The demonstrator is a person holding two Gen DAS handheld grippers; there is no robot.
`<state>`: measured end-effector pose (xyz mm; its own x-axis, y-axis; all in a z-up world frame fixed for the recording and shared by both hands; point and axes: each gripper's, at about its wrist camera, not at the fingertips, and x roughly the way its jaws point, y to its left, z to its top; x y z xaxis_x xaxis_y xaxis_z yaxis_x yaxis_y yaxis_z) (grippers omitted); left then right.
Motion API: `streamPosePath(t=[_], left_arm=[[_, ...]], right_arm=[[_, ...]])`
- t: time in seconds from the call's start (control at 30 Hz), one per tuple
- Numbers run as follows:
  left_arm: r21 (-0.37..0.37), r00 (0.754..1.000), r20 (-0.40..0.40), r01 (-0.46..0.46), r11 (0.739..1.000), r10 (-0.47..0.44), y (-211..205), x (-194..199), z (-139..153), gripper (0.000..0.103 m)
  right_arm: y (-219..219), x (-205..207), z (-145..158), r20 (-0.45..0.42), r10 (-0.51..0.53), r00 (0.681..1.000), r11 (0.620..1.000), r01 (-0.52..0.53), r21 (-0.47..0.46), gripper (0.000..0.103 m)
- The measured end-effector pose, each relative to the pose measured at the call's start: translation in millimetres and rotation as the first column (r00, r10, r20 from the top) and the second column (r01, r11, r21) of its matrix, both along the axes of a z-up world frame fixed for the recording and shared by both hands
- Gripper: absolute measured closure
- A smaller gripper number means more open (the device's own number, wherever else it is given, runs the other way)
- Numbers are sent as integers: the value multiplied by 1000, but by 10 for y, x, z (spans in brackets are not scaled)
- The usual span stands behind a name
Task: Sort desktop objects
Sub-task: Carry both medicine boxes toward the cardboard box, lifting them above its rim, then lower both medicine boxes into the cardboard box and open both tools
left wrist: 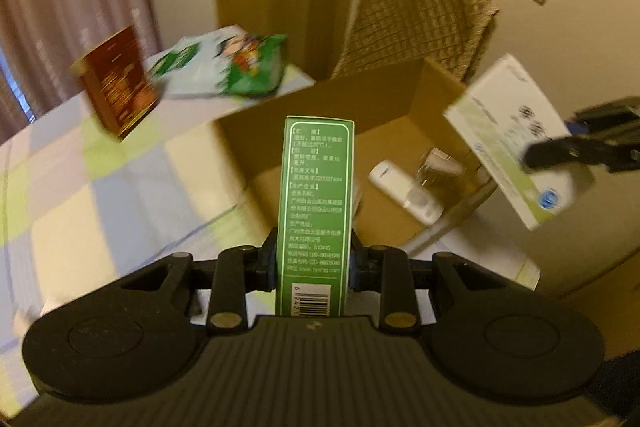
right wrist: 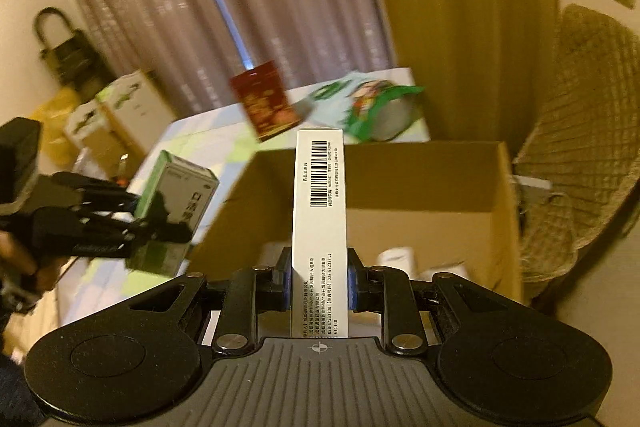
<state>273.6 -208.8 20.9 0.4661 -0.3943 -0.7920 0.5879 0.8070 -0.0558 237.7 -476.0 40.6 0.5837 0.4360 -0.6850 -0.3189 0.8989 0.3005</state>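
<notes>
My left gripper [left wrist: 314, 259] is shut on a tall green medicine box [left wrist: 316, 195], held upright in front of an open cardboard box [left wrist: 304, 107]. It also shows in the right wrist view [right wrist: 160, 235], holding the green box [right wrist: 176, 203] left of the cardboard box [right wrist: 420, 171]. My right gripper [right wrist: 320, 283] is shut on a white medicine box [right wrist: 320, 211] over the cardboard box's near side. In the left wrist view the right gripper [left wrist: 560, 155] holds the white box [left wrist: 516, 139] over the cardboard box's right wall. A white bottle [left wrist: 404, 193] lies inside the cardboard box.
A dark red box [left wrist: 116, 83] stands at the far side of the checked tablecloth [left wrist: 100, 187], next to a green snack bag [left wrist: 248, 67]. A chair with a woven cover [left wrist: 416, 15] stands behind the cardboard box. Cartons [right wrist: 120, 115] stand on the floor to the left.
</notes>
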Motion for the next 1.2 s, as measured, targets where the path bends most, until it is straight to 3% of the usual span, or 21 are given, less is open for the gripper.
streamPosePath(t=[0.23,0.5,0.67,0.87,1.2], left_arm=[[-21,998,16,57,998,-57,-663,349,57,77],[62,993,-102,67,996,-60,-1232,672,-464,77],[105,982,-184,67,992,-46,-1316,726,-771,77],[186,974,-224,67,980,-24,-1378,753,-983,77],[208,948,-317,38,977,31,-1396,765,-1316,77]], right_arm=[[-132,475,-198,-37,-84,996,996,82,-33,79],[-204,717,-573,-150,-87,985,994,75,-85,79],[-140,791,-722,-209,-22,978,988,-11,-155,79],[26,847,-950,-260,43,965,969,-104,-225,79],[102,881,-1214,-313,66,947,955,-151,-255,79]])
